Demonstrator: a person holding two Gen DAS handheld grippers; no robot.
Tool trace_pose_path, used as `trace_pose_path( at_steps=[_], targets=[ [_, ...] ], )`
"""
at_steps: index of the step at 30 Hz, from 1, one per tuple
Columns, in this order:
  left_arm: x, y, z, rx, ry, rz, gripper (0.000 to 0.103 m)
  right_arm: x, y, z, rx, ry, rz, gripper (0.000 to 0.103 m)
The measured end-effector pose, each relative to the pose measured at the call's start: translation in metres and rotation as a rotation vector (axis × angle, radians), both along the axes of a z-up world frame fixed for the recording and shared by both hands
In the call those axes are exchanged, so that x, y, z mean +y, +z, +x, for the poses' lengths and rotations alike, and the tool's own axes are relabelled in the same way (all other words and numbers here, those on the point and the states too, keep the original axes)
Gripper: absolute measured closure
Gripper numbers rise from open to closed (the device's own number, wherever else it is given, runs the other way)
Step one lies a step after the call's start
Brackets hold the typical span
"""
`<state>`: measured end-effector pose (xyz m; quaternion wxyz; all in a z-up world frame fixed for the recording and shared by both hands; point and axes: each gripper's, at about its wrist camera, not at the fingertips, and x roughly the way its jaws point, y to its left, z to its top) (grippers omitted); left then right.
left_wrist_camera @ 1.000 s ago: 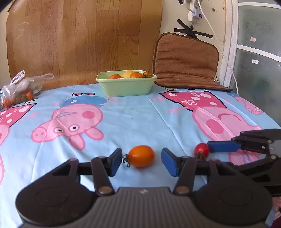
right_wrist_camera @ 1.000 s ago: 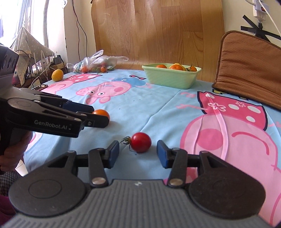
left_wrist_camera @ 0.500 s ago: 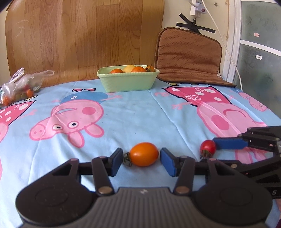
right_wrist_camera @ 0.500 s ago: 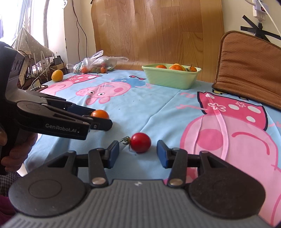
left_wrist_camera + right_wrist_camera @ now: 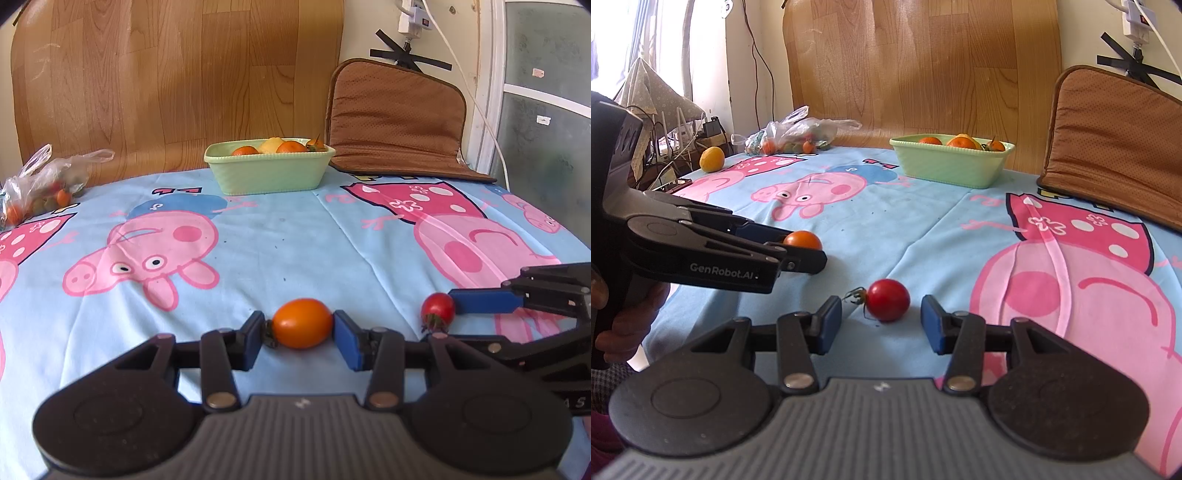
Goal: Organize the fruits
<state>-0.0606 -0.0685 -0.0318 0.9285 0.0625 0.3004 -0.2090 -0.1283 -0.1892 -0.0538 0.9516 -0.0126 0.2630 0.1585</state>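
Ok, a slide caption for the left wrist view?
Left gripper jaws closing around an orange tomato on the cartoon tablecloth.

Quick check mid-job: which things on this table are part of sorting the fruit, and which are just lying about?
Part of the job:
- orange tomato, between the closing jaws of the left hand-held gripper
- red tomato, between the open jaws of the right hand-held gripper
- green basket holding fruit

Lying about:
- brown cushion
- power strip
- plastic bag; may hold more fruit

Two tomatoes (image 5: 302, 323) near table edge, basket (image 5: 269, 173) behind (fruit inside), bag (image 5: 40, 186) far left
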Motion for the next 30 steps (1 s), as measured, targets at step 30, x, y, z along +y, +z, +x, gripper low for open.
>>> trace_pose_path(
  at_steps=[30],
  targets=[
    [0.0032, 0.0006, -0.0031, 0.003, -0.003, -0.02, 0.063, 0.0011, -0.0005, -0.0008, -0.001, 0.007, 0.004, 0.053]
  ],
)
